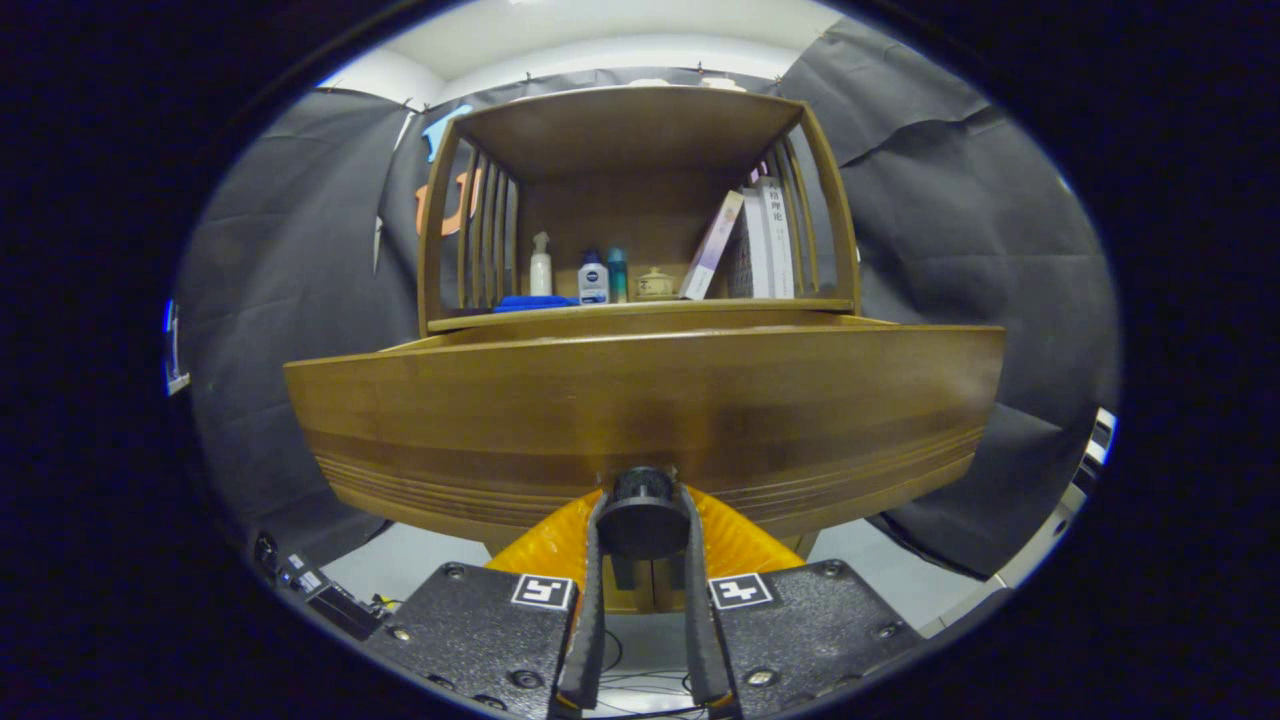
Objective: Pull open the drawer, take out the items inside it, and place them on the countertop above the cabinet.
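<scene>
The gripper (642, 520) is clamped on the knob (641, 512), low at centre frame, one finger pressing each side. The drawer (640, 420) front spans mid-frame straight ahead, its long axis running left to right. The pull should run straight back toward the camera, square to that front.

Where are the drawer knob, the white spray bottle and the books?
Knob (641, 512): gripper view, its round face, between the gripper's fingers.
Spray bottle (540, 270): gripper view, its body.
Books (762, 240): gripper view, an upright spine.
</scene>
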Available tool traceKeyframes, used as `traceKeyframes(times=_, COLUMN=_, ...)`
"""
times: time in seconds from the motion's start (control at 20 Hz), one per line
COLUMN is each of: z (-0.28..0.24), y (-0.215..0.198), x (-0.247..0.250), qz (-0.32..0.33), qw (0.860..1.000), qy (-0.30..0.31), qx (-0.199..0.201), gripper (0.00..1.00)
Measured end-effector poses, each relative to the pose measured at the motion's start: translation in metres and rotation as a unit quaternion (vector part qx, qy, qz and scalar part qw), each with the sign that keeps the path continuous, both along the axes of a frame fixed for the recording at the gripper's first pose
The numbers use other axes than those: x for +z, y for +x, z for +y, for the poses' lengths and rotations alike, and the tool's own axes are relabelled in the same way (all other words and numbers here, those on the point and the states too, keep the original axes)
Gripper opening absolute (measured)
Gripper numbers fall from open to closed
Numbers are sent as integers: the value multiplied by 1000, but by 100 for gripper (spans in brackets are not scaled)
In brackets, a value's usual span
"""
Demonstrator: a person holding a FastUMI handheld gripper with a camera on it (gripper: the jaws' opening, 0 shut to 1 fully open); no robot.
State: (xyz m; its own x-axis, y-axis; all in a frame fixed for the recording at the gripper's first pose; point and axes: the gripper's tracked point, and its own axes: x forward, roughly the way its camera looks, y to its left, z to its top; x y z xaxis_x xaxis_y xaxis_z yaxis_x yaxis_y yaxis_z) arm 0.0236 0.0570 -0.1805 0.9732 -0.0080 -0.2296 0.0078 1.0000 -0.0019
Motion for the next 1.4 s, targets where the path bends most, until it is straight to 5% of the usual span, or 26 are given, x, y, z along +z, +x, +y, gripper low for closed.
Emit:
traceKeyframes(times=0.15, z=-2, y=-11, x=12, qz=-12, qw=1000, qy=2, qx=3, gripper=48)
traceKeyframes(times=0.45, z=-13, y=-36, x=79, qz=-40, qw=999, qy=-6, qx=1, gripper=100)
traceKeyframes(times=0.95, z=-12, y=40, x=182, qz=12, qw=998, qy=-49, qx=25, gripper=100)
traceKeyframes(times=1.4, z=14, y=142, x=142, qz=203, qw=974, qy=-79, qx=65, gripper=100)
